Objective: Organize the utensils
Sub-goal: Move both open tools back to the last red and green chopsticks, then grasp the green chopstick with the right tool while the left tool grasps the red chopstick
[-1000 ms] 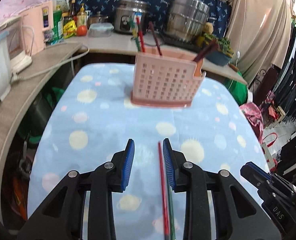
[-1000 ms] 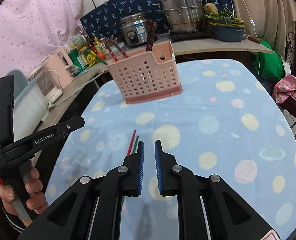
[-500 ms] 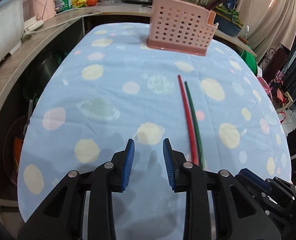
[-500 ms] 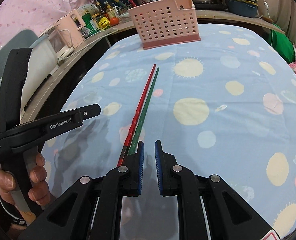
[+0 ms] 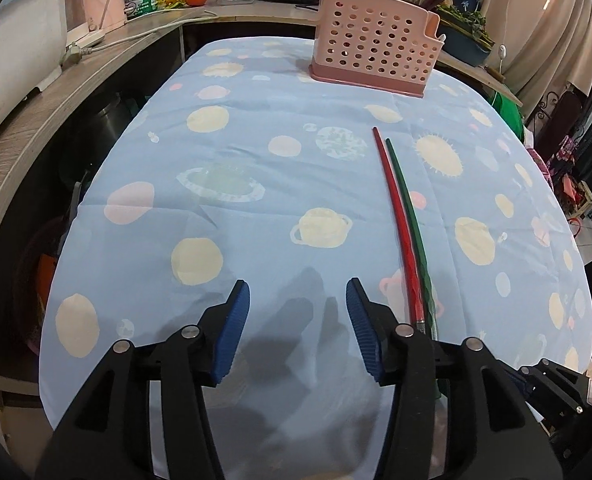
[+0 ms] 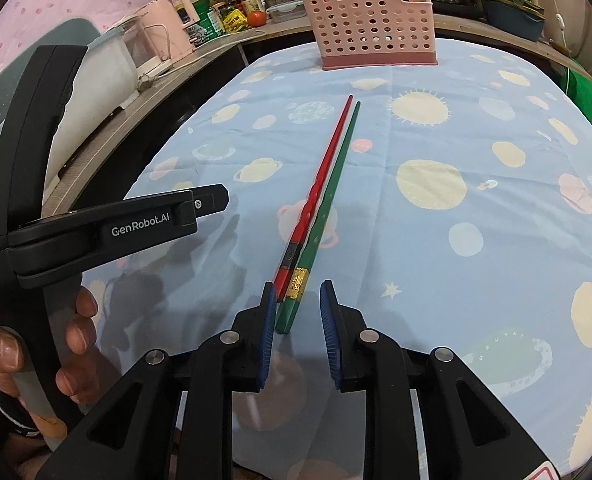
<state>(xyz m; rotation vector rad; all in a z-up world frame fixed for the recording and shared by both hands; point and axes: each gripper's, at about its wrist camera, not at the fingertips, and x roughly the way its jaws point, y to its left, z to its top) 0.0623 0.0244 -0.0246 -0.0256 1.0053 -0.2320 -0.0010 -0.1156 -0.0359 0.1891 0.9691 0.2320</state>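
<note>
**Both grippers low over cloth, chopsticks not gripped**

R gripper (image 6: 297, 312): jaws just been opening, parted w/ green chopstick (image 6: 327, 208) butt end between, pads not pressing it. Red chopstick (image 6: 315, 196) lies touching alongside. L gripper (image 5: 297, 320): jaws also just been opening, wide, nothing between; chopsticks just to its right. Pink basket (image 5: 371, 40) stands at far end of blue tablecloth (image 5: 256, 120).

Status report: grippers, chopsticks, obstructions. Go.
Left gripper open, empty. Right gripper opening over green chopstick; red chopstick alongside. Path to basket clear.
</note>
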